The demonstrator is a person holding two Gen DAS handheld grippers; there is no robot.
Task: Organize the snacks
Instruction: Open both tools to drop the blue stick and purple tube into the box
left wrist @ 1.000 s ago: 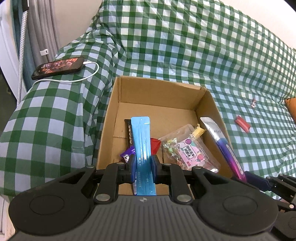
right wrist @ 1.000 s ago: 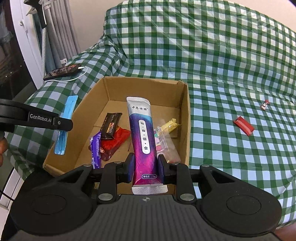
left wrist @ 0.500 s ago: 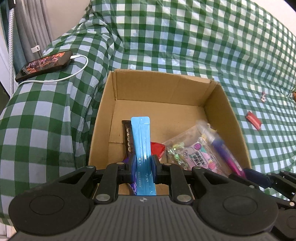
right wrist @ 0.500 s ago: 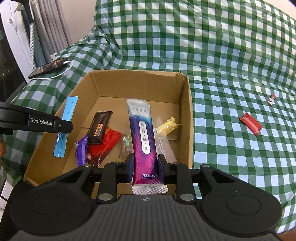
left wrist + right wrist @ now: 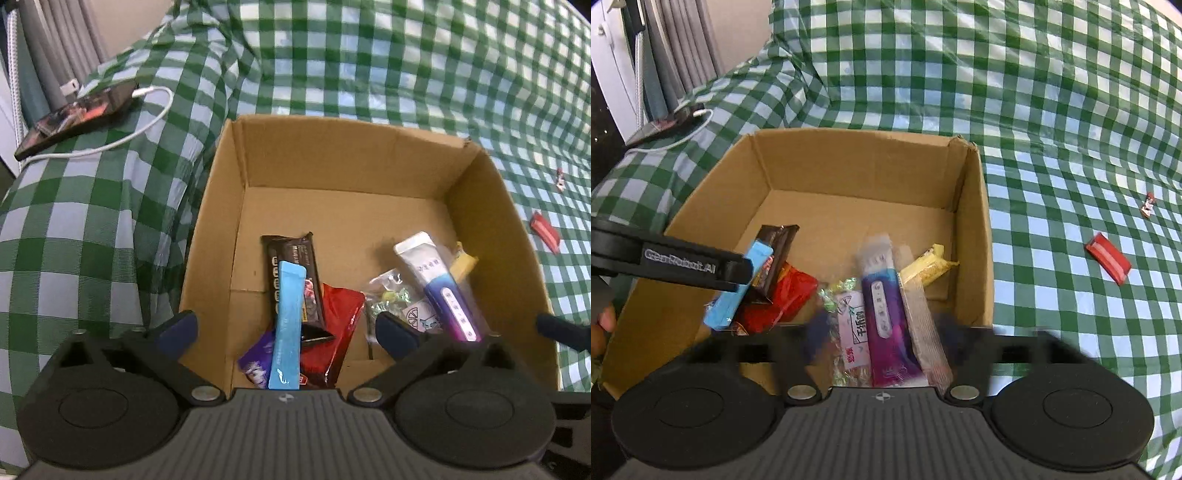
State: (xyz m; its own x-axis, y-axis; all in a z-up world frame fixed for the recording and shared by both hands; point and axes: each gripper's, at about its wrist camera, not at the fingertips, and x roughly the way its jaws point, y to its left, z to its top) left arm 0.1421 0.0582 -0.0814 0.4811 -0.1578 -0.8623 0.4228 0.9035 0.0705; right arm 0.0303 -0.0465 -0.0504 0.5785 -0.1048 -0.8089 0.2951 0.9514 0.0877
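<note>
Left wrist view
- Left gripper (image 5: 286,328): jaws spread wide, gripping nothing.
- Cardboard box (image 5: 347,158): open-topped, on green checked cloth (image 5: 332,59).
- Blue stick pack (image 5: 286,328): between the spread fingers, apart from both, lying tilted on the snack pile at the box's near left.
- Dark chocolate bar (image 5: 291,251): under the blue pack's far end.
- Red wrapper (image 5: 338,321): right of the blue pack; purple wrapper (image 5: 255,363) at its near left.
- Purple-and-white pouch (image 5: 439,284): in the box's right half, over a clear candy bag (image 5: 388,299); yellow bar (image 5: 463,264) beside it.
- Red packet (image 5: 545,230): on the cloth, well apart from the box, a small candy (image 5: 560,180) beyond it.
- Phone (image 5: 77,118): far left, white cable (image 5: 147,125) plugged in.

Right wrist view
- Right gripper (image 5: 882,343): jaws blurred, parted wider than the pouch; holds nothing.
- Purple-and-white pouch (image 5: 886,314): loose in the box, resting on the candy bag (image 5: 849,325).
- Left gripper finger (image 5: 676,264): reaches over the box's left wall, in front of the blue stick pack (image 5: 738,288).
</note>
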